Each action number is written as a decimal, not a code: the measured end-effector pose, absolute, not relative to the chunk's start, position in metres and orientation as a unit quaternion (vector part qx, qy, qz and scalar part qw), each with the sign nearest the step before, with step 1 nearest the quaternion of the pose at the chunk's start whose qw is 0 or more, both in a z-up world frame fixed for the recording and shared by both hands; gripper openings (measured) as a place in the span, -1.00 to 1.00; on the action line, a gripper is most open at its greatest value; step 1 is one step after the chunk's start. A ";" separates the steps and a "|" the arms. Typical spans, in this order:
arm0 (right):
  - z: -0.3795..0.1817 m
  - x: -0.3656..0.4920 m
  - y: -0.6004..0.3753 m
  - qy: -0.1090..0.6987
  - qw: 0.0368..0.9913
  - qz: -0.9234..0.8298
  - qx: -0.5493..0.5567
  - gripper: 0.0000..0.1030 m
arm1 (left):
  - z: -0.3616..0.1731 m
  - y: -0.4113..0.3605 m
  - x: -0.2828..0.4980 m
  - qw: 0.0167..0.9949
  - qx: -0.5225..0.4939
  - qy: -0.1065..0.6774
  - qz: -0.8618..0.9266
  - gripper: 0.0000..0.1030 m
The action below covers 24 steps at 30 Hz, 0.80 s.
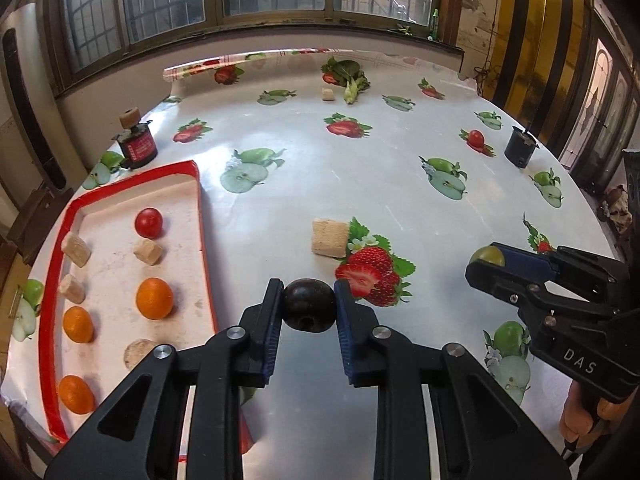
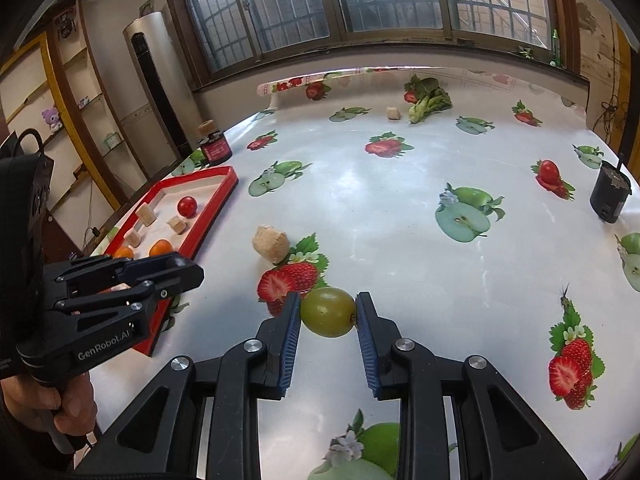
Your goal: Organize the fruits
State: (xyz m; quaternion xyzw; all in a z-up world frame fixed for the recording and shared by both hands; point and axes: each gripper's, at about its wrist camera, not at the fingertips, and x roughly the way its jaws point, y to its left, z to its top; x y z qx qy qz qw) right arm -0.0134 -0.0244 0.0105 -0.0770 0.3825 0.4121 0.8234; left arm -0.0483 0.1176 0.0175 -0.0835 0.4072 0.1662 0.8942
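table: a round table [image 1: 304,184] under a glossy cloth printed with strawberries and apples fills both views; the printed fruit sits all around the real pieces and could be mistaken for them, and the slick sheet would let a dropped round fruit roll far.
red tray: the red-rimmed tray [image 1: 206,240] lies at the left of the left wrist view and already holds oranges, one red fruit and several tan blocks; free floor is limited, so a fruit set down carelessly could knock a neighbour or catch the raised rim.
left gripper: the left gripper [image 1: 309,306] sits low in the centre of its own view, blue pads clamped on the dark fruit, just right of the tray's edge.
right gripper: the right gripper [image 2: 328,312] sits low in the centre of its own view, fingers clamped on the green fruit above the cloth.
crossing risk: the tray is to the left of both tools, so the right one probably has to pass near the left; they could bump and jar a fruit loose.
dark fruit: the dark fruit [image 1: 309,306] is round and smooth, gripped at its sides; it may squirt out or bruise if squeezed harder.
green fruit: the green fruit [image 2: 328,312] is held the same way, pinched across its middle, with the same slip risk.
tan block: a tan block [image 1: 330,237] lies beyond the dark fruit on the cloth.
stray red fruit: one small red fruit [image 1: 476,137] remains at the far right, well apart from the tray.
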 end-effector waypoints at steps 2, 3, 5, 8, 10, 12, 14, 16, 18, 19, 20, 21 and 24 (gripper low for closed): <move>0.013 -0.022 -0.017 0.378 0.820 0.421 -0.083 -0.44 | 0.021 0.124 -0.055 0.895 -0.087 0.402 0.174 -0.56; 0.014 -0.025 -0.014 0.377 0.819 0.425 -0.085 -0.44 | 0.022 0.128 -0.058 0.895 -0.090 0.400 0.177 -0.56; 0.016 -0.031 -0.007 0.373 0.816 0.433 -0.091 -0.44 | 0.022 0.134 -0.063 0.894 -0.094 0.398 0.183 -0.56; 0.019 -0.038 0.003 0.369 0.812 0.442 -0.097 -0.44 | 0.024 0.142 -0.069 0.893 -0.100 0.395 0.192 -0.56; 0.021 -0.042 0.009 0.367 0.810 0.446 -0.101 -0.44 | 0.024 0.147 -0.074 0.892 -0.104 0.393 0.197 -0.56; 0.022 -0.044 0.014 0.367 0.807 0.450 -0.104 -0.44 | 0.025 0.152 -0.078 0.892 -0.108 0.390 0.199 -0.56; 0.022 -0.047 0.020 0.365 0.806 0.454 -0.107 -0.44 | 0.026 0.157 -0.082 0.892 -0.111 0.387 0.204 -0.56; 0.023 -0.050 0.025 0.364 0.804 0.457 -0.110 -0.44 | 0.028 0.162 -0.085 0.892 -0.113 0.384 0.208 -0.56; 0.024 -0.053 0.030 0.362 0.803 0.460 -0.115 -0.44 | 0.029 0.166 -0.088 0.893 -0.117 0.381 0.211 -0.56; 0.024 -0.054 0.032 0.362 0.801 0.462 -0.116 -0.44 | 0.029 0.169 -0.090 0.893 -0.118 0.380 0.213 -0.56; 0.025 -0.056 0.035 0.361 0.801 0.463 -0.117 -0.44 | 0.030 0.171 -0.091 0.892 -0.120 0.378 0.215 -0.56; 0.025 -0.057 0.037 0.360 0.800 0.465 -0.118 -0.44 | 0.030 0.173 -0.092 0.892 -0.121 0.377 0.216 -0.56; 0.027 -0.060 0.044 0.358 0.797 0.470 -0.122 -0.44 | 0.031 0.180 -0.096 0.892 -0.126 0.374 0.221 -0.56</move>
